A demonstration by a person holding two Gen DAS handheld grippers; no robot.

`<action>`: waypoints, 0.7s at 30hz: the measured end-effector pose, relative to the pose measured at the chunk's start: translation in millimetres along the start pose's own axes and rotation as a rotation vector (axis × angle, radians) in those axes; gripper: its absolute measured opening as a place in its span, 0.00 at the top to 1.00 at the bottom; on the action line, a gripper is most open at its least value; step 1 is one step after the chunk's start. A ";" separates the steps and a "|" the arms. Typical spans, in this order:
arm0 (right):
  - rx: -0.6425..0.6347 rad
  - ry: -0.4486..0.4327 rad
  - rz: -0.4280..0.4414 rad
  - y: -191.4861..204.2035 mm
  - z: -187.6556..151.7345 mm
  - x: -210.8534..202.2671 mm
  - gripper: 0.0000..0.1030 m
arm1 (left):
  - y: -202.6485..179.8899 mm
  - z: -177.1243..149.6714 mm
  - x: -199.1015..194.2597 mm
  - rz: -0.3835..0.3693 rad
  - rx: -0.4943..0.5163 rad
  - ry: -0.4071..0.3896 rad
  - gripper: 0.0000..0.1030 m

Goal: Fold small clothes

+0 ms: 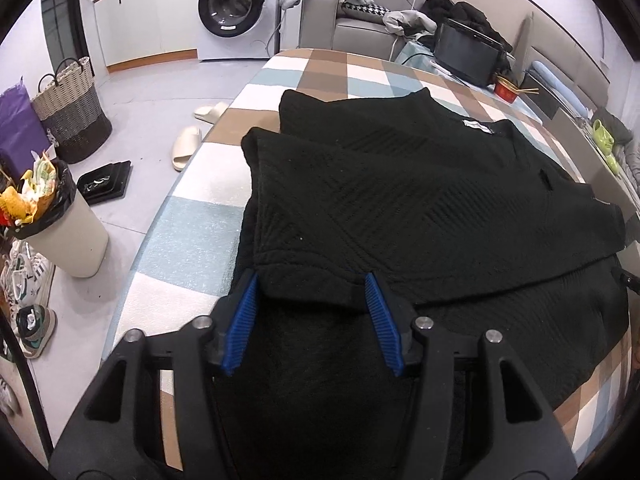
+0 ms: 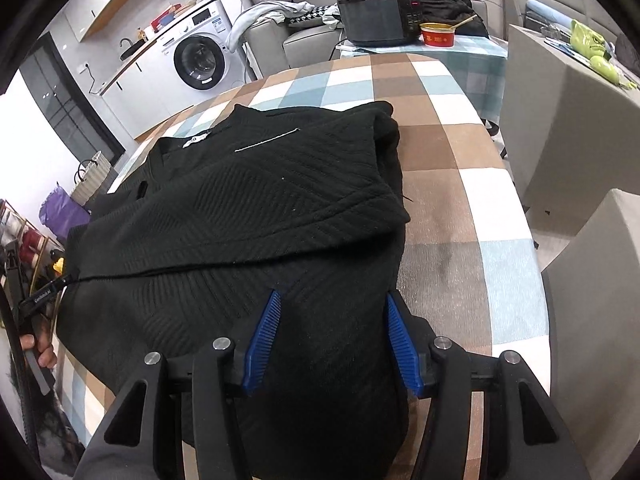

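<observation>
A black textured knit cardigan (image 1: 420,200) lies on a checked tablecloth (image 1: 192,232), with both sleeves folded in across its front. It also shows in the right wrist view (image 2: 260,200). My left gripper (image 1: 312,280) is open, its blue pads (image 1: 244,312) standing either side of the left sleeve's cuff near the garment's lower left edge. My right gripper (image 2: 332,300) is open over the garment's lower right part, with cloth between its blue pads (image 2: 400,340). The left gripper's tip (image 2: 44,294) shows at the left edge of the right wrist view.
The round table's edge (image 1: 168,216) drops to a floor with a full bin (image 1: 60,220), slippers (image 1: 186,146) and a woven basket (image 1: 72,108). A black appliance (image 2: 376,20) and red bowl (image 2: 438,36) stand on a side table beyond. Grey blocks (image 2: 568,128) stand right.
</observation>
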State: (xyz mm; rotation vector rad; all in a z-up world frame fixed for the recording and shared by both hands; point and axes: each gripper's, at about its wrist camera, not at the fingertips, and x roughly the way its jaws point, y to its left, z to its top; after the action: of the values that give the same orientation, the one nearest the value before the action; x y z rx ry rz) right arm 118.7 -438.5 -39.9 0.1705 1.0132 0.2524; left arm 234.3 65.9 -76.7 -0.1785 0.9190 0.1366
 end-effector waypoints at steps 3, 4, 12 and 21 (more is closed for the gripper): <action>-0.046 0.007 -0.003 9.3 -2.8 0.1 0.51 | -1.5 -0.6 -1.0 -0.009 0.025 -0.001 0.59; -0.055 0.009 0.002 10.7 -3.5 0.4 0.57 | -1.9 -0.9 -1.7 -0.009 0.032 0.000 0.60; -0.054 0.011 0.021 17.8 -16.9 -3.3 0.57 | -1.7 -7.4 -5.3 -0.011 0.055 0.001 0.60; -0.039 0.026 0.038 24.5 -43.9 -22.4 0.57 | -0.1 -23.4 -16.7 -0.004 0.090 0.008 0.61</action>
State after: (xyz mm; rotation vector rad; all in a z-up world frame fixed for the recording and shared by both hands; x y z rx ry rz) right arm 66.7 -420.4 -38.1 0.1515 1.0306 0.3096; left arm 206.1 60.2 -77.2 -0.0974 0.9313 0.0909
